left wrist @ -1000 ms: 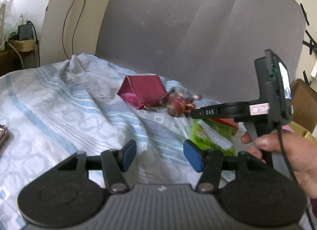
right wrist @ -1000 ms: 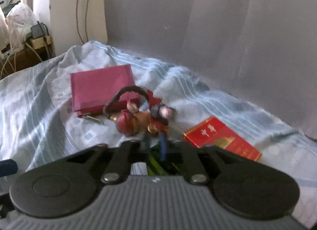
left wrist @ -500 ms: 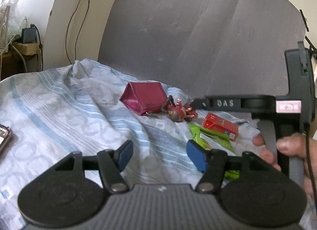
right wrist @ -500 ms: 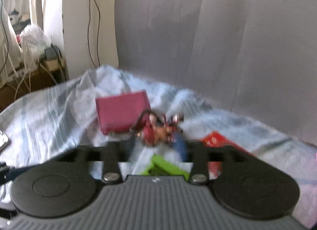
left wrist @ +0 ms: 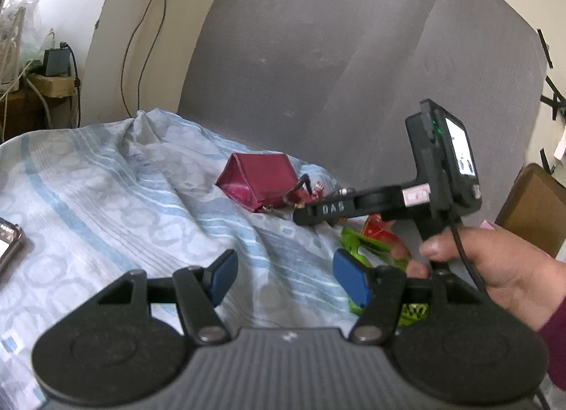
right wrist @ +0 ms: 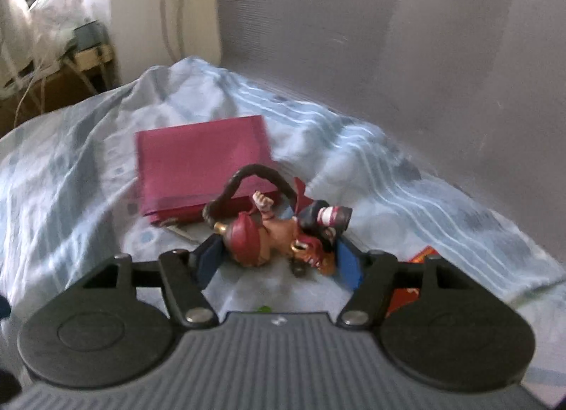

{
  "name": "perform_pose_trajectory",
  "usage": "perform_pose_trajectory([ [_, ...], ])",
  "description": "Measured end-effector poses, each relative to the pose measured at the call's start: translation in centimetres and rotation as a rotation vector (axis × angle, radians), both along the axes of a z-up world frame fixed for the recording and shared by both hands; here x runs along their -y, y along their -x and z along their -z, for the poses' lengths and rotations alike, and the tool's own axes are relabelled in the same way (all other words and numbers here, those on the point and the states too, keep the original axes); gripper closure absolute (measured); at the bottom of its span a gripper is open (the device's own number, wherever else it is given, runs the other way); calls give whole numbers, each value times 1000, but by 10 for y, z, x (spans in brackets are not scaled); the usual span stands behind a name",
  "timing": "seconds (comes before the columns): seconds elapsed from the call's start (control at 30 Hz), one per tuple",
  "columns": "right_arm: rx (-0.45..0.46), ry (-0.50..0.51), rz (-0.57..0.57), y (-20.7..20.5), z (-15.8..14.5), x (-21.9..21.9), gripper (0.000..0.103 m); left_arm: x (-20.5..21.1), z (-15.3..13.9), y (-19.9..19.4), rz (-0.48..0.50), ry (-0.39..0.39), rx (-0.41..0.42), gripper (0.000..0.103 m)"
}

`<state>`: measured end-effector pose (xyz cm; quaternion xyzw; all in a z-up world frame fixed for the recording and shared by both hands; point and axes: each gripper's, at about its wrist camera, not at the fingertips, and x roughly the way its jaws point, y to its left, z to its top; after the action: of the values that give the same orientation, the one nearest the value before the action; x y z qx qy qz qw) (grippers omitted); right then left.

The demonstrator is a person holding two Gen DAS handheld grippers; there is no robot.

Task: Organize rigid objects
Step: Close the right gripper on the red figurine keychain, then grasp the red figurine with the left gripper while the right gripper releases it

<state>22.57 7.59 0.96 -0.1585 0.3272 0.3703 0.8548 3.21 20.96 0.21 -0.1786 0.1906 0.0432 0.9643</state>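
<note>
left gripper (left wrist: 281, 277) parted, right gripper (right wrist: 279, 263) opening

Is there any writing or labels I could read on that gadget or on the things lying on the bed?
"DAS": pale letters on the black arm of the right gripper, seen from the left wrist.
Small pink-and-white label on that same arm: too small to read.
Gadget's lit screen: only dark marks, unreadable.
Green packet: dark print low down, partly hidden, unreadable.
Red box: yellow marks, blurred.
</note>
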Motion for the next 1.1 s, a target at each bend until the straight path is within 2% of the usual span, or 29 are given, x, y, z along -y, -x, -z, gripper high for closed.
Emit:
perform_pose_trajectory([
  [0.13,81,9,-57,30,-10,-4,34,-1,-1,4,-20,7,21,39],
  [0.37,158,-75,-55,69,-44,24,35,-5,-2,4,-25,28,23,38],
  [0.53,185,-102,-24,116,-52,80,35,-4,-2,4,-23,27,20,38],
  [0.73,107,-101,102,175,-31,175,35,6,-3,0,30,-20,-10,38],
  [0.83,66,-92,190,200,-18,217,35,25,-7,2,101,-67,-19,37],
  [0.97,50,-100,264,226,-8,249,35,63,-11,7,265,14,-32,37],
  [1.1,28,-110,275,239,-6,262,33,110,-17,6,489,57,-83,37],
])
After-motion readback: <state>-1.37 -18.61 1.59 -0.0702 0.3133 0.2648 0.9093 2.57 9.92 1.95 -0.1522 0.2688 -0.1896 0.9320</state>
